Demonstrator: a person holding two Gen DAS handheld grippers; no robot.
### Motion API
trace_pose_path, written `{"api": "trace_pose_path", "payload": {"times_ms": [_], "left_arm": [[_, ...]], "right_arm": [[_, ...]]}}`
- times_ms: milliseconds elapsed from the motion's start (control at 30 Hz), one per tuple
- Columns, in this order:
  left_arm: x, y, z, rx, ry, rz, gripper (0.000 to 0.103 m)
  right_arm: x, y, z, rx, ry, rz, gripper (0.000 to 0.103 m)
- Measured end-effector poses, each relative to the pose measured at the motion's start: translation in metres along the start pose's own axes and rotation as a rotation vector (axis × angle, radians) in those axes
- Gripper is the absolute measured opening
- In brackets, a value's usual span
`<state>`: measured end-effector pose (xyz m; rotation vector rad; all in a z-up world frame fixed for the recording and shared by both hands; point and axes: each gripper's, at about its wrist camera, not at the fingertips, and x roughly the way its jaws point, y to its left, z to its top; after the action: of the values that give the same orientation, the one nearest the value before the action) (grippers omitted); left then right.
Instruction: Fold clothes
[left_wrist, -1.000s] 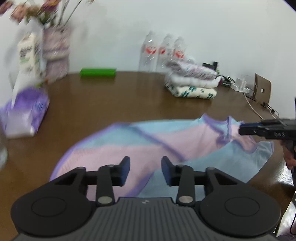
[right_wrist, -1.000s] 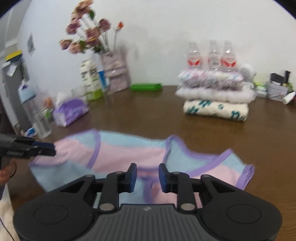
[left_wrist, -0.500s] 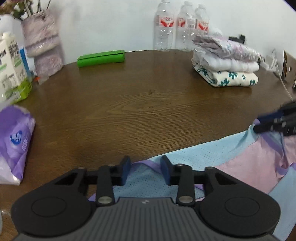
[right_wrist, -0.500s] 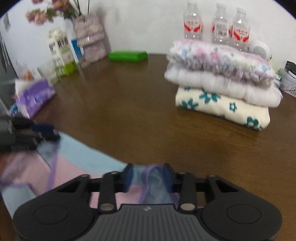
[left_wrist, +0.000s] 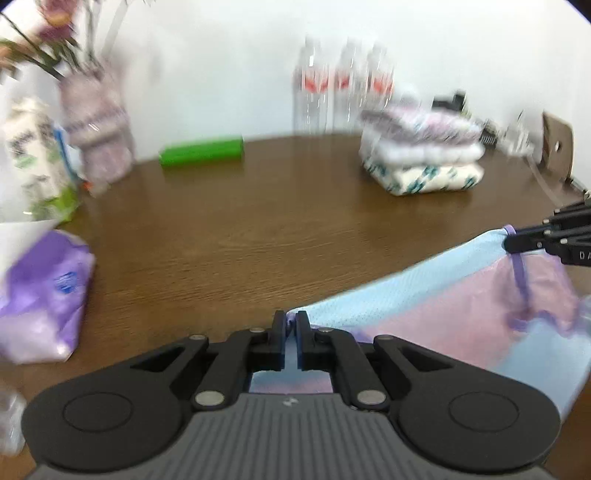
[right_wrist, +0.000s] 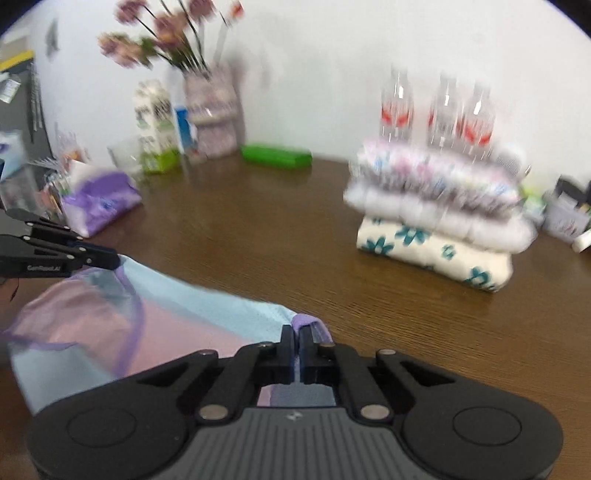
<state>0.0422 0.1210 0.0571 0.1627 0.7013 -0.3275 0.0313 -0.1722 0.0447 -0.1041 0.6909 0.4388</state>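
Both claws have closed since a second ago, when they hung spread over the flat garment; now each pinches an edge and lifts it. From the left wrist, the left gripper (left_wrist: 290, 325) is clenched on the blue-and-pink top (left_wrist: 443, 306), which stretches taut across to the right gripper (left_wrist: 532, 242) above the brown table (left_wrist: 258, 221). From the right wrist, that claw (right_wrist: 296, 338) clamps the purple-trimmed hem. A folded stack (right_wrist: 436, 218) sits behind, so I'd say several pieces are done; this one's fold is only beginning.
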Motion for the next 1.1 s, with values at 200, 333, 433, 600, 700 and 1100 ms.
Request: {"api": "trace_pose_path", "payload": {"times_ms": [200,333,433,600,700,1100], "left_arm": [[-0.04,-0.01,-0.075,-0.127,0.076,-0.052,0.023],[-0.04,0.011,-0.064,-0.247,0.051,0.003,0.049],[-0.025,0.028,-0.053,-0.336,0.059,0.023,0.045],[-0.005,0.03,-0.051,-0.322,0.058,0.1,0.001],[-0.002,0.032,-0.057,-0.335,0.064,0.149,0.001],[-0.007,-0.025,-0.04,-0.124,-0.017,0.176,0.035]], "right_arm": [[-0.067,0.009,-0.068,0.095,0.024,0.11,0.013],[-0.069,-0.013,-0.06,0.234,-0.05,0.061,0.025],[-0.047,-0.015,-0.05,0.303,-0.058,0.089,0.029],[-0.006,-0.001,-0.047,0.322,-0.013,0.114,0.001],[-0.01,0.007,-0.056,0.284,0.019,0.097,0.001],[0.013,-0.085,-0.017,0.407,0.034,-0.266,0.03]]}}
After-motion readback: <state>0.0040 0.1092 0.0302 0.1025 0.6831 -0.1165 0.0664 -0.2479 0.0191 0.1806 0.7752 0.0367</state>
